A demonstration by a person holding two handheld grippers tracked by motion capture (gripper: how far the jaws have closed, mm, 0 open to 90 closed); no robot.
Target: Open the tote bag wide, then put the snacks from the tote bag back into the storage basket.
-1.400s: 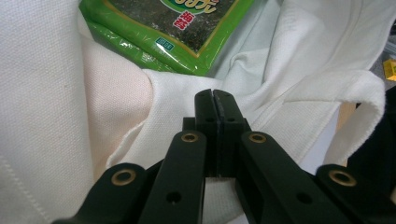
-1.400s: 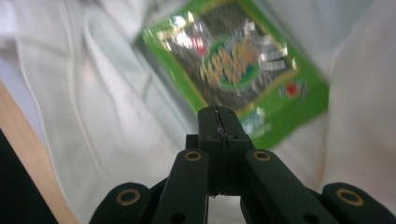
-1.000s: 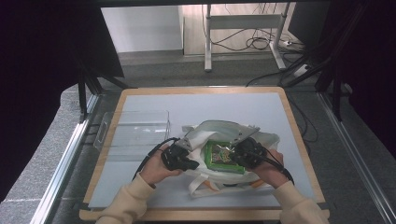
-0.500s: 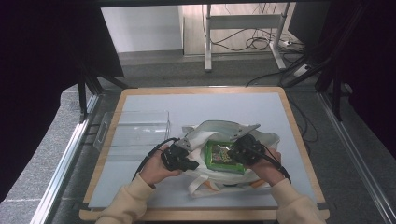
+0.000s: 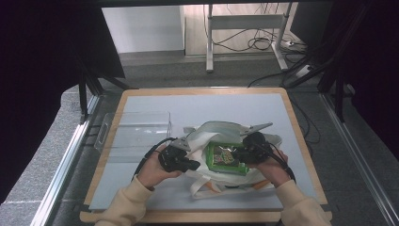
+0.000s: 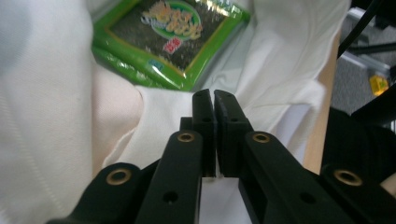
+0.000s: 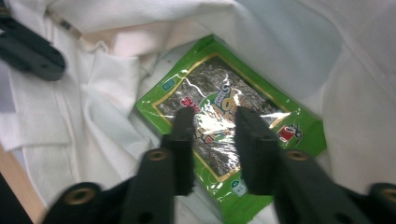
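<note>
Left gripper [image 6: 215,100]: jaws pressed together, pinching the tote bag [image 6: 56,121] edge.
Right gripper [image 7: 212,116]: jaws just opened, nothing gripped, above packet.
Seaweed packet [image 5: 226,157]: lower centre, inside bag, nearer right gripper.

The packet [image 7: 224,135] is bright green with a dark, gold-edged middle; the bag [image 5: 207,134] is white, perhaps orange-trimmed; the tabletop [image 5: 197,106] is pale grey.

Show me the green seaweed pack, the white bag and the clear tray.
seaweed pack [image 7: 219,116]: right gripper view, printed front
white bag [image 5: 207,134]: high view, cloth at its left rim
clear tray [image 5: 136,129]: high view, its floor
</note>
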